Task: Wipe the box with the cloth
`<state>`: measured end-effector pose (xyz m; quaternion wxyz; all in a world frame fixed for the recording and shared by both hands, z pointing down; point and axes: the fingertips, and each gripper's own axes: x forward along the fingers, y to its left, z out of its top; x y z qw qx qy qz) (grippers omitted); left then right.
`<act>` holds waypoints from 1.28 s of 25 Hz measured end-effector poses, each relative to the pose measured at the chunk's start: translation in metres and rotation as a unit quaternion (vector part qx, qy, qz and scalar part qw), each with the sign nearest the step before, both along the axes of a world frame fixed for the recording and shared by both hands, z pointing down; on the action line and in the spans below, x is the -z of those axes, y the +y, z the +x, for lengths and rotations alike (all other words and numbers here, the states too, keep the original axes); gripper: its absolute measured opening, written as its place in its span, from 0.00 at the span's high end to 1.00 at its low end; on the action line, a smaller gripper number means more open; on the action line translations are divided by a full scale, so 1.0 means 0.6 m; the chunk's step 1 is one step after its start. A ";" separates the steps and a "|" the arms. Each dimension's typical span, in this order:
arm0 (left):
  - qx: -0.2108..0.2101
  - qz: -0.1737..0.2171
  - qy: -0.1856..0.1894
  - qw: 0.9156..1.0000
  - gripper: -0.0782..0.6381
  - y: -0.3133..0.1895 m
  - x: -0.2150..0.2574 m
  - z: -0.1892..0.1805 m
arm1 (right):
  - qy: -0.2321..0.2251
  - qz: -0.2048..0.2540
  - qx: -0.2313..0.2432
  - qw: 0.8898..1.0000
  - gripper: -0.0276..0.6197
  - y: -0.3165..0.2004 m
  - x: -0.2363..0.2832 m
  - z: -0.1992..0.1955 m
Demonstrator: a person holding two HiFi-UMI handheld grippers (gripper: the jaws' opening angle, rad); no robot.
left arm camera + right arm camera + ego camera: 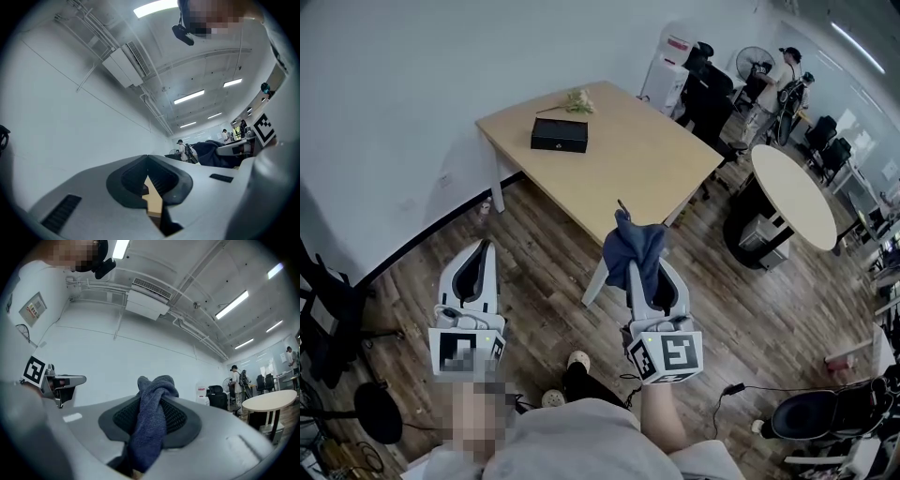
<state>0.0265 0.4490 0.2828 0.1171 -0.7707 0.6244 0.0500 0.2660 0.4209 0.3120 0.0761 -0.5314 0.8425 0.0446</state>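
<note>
A black box (pixel 560 135) lies on the far part of a light wooden table (pixel 628 159). My right gripper (pixel 639 246) is shut on a dark blue cloth (pixel 634 246), held up well short of the table's near corner; in the right gripper view the cloth (pixel 152 420) bulges out between the closed jaws. My left gripper (pixel 480 255) is shut with nothing in it, held over the wooden floor left of the table; the left gripper view shows its jaws (pixel 152 194) pressed together with only a sliver of table seen through.
A small pale bunch of flowers (pixel 577 100) lies beside the box. A round white table (pixel 794 195), office chairs (pixel 708 98) and standing people (pixel 786 80) are to the right. Dark stands (pixel 337 319) sit at the left; a white wall runs behind the table.
</note>
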 end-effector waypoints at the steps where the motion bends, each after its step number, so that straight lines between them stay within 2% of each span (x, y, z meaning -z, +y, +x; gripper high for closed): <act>1: 0.000 0.000 0.001 1.000 0.88 -0.012 -0.002 -0.004 | 0.000 -0.001 0.001 1.000 0.76 -0.014 -0.002 -0.004; 8: 0.010 0.001 0.001 1.000 0.88 -0.124 -0.010 -0.030 | -0.009 0.000 0.010 1.000 0.76 -0.143 -0.012 -0.027; 14: 0.018 0.008 -0.003 1.000 0.88 -0.268 0.020 -0.035 | -0.011 0.007 0.020 1.000 0.76 -0.300 0.017 -0.036; 23: 0.030 0.034 0.002 0.999 0.88 -0.450 0.054 -0.035 | -0.010 0.019 0.047 0.999 0.76 -0.490 0.043 -0.050; 28: 0.033 0.041 0.015 0.998 0.88 -0.515 0.056 -0.026 | -0.011 0.021 0.058 0.998 0.76 -0.559 0.042 -0.048; 32: 0.032 0.029 0.010 0.999 0.88 -0.563 0.047 -0.030 | -0.017 0.014 0.067 0.997 0.76 -0.607 0.035 -0.061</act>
